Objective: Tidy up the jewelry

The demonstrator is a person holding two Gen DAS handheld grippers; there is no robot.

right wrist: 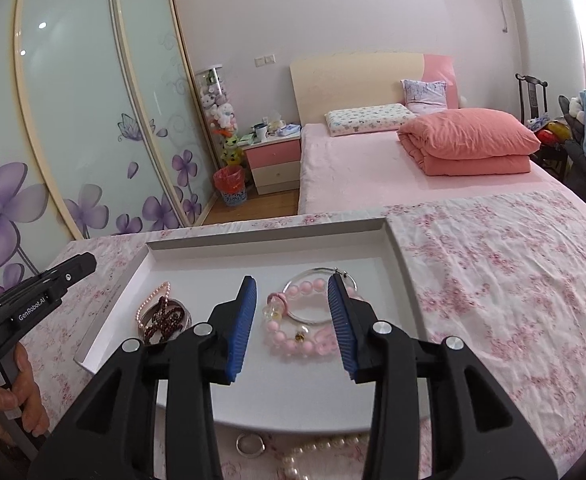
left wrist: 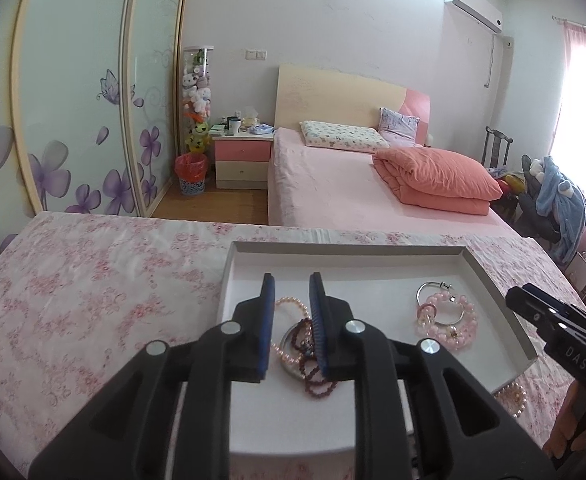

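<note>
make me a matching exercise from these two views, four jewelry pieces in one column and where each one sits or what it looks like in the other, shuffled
Things:
1. pink bead bracelet
2. dark red bead strand
3. silver ring
4. white pearl necklace

Descriptions:
A. small plain band on the floral cloth, outside the tray
B. heaped on a round metal piece at the tray's left side
C. lies between the open right gripper's fingers, inside the tray
D. pale beads trailing on the cloth at the near edge, outside the tray

Pairs: 1-C, 2-B, 3-A, 4-D
</note>
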